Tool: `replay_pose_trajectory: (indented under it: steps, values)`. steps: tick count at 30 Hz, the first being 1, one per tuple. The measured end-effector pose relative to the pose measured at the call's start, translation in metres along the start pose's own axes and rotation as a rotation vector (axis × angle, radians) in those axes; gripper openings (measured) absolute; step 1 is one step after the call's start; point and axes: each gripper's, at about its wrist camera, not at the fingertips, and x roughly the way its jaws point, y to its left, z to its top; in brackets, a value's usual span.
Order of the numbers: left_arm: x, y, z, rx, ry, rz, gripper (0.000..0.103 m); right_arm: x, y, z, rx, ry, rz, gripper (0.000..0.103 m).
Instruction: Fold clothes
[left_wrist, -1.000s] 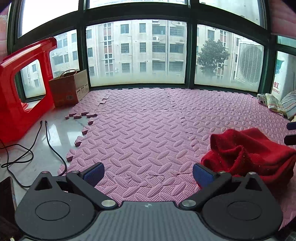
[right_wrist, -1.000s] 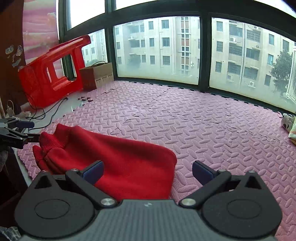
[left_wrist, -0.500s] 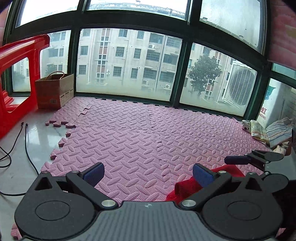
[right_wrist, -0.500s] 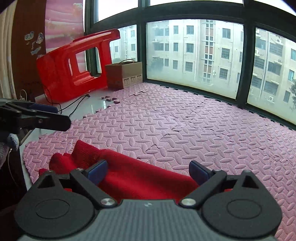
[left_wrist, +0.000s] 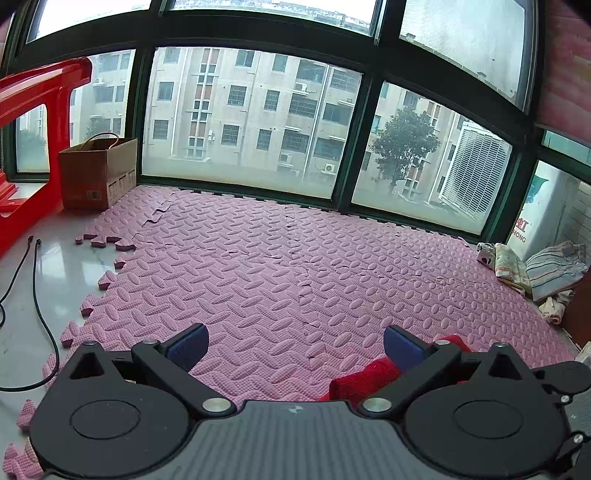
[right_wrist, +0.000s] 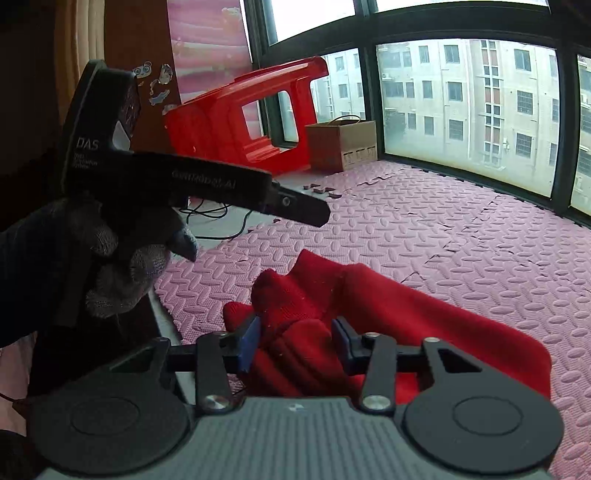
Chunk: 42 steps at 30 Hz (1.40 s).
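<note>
1. The red garment (right_wrist: 388, 317) lies crumpled on the pink foam mat (right_wrist: 461, 236), near the mat's edge closest to the person; in the left wrist view only a small red part (left_wrist: 364, 378) shows behind the right finger.
2. The right gripper (right_wrist: 295, 341) has its two blue pads (right_wrist: 249, 341) partly closed around a bunched fold of the garment; the cloth fills the gap and touches both pads.
3. The left gripper (left_wrist: 293, 345) has its fingers wide apart, with bare mat between them and nothing held.
4. In the right wrist view the left gripper (right_wrist: 303, 210) is seen from the side, raised above the mat's edge to the left of the garment, held by a gloved hand (right_wrist: 110, 258).
5. Beyond the garment the mat runs to a wall of large windows (left_wrist: 251, 122); loose mat pieces (left_wrist: 107, 242) lie at its jagged border.
6. One red plastic piece of furniture (right_wrist: 236, 125) lies tipped on its side on the pale floor (left_wrist: 22, 302), and one brown cardboard box with a handle (left_wrist: 96, 177) stands just beside it against the window.
7. Black cables (left_wrist: 37, 291) trail over the bare floor left of the mat.
8. A small heap of other clothes (left_wrist: 535, 269) sits at the mat's far right corner, well apart from the red garment.
</note>
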Motion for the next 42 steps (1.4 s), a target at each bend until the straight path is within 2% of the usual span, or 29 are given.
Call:
replay_pose_trajectory:
  steps: [3,4,7,13,19,22,29,33,34,38,40,42]
  values:
    - [-0.004,-0.002,0.005,0.005,-0.007,-0.009,0.101,-0.007,0.003,0.001,-0.012,-0.023,-0.021,0.015]
    - [-0.005,-0.002,0.007,0.006,-0.009,-0.012,0.101,-0.012,0.003,0.003,-0.014,-0.033,-0.025,0.015]
    - [-0.008,-0.005,0.013,0.008,-0.017,-0.026,0.101,-0.031,0.004,0.010,-0.024,-0.062,-0.027,0.014]
    - [0.007,-0.026,0.014,0.045,0.019,-0.071,0.101,-0.027,0.022,-0.002,-0.100,-0.021,-0.025,0.014]
    - [0.033,-0.035,-0.011,0.100,0.108,-0.018,0.095,-0.015,0.034,-0.017,-0.146,-0.021,-0.058,0.015]
    - [0.043,-0.031,-0.022,0.092,0.150,-0.010,0.093,-0.012,0.035,-0.023,-0.149,-0.011,-0.057,0.016]
    - [0.058,-0.014,-0.036,0.016,0.179,0.002,0.094,-0.005,0.041,-0.038,-0.162,-0.009,-0.070,0.018]
    - [0.058,-0.009,-0.041,-0.030,0.179,-0.010,0.095,-0.018,0.030,-0.033,-0.119,-0.034,-0.101,0.023]
    - [0.058,-0.009,-0.042,-0.030,0.175,-0.010,0.095,-0.022,0.027,-0.032,-0.108,-0.041,-0.111,0.027]
    - [0.056,-0.011,-0.043,-0.021,0.166,-0.008,0.095,-0.038,0.014,-0.025,-0.064,-0.068,-0.148,0.030]
    - [0.056,-0.011,-0.043,-0.023,0.164,-0.010,0.095,-0.046,0.008,-0.022,-0.041,-0.081,-0.167,0.040]
    - [0.056,-0.011,-0.044,-0.025,0.163,-0.013,0.095,-0.054,0.002,-0.019,-0.019,-0.094,-0.186,0.041]
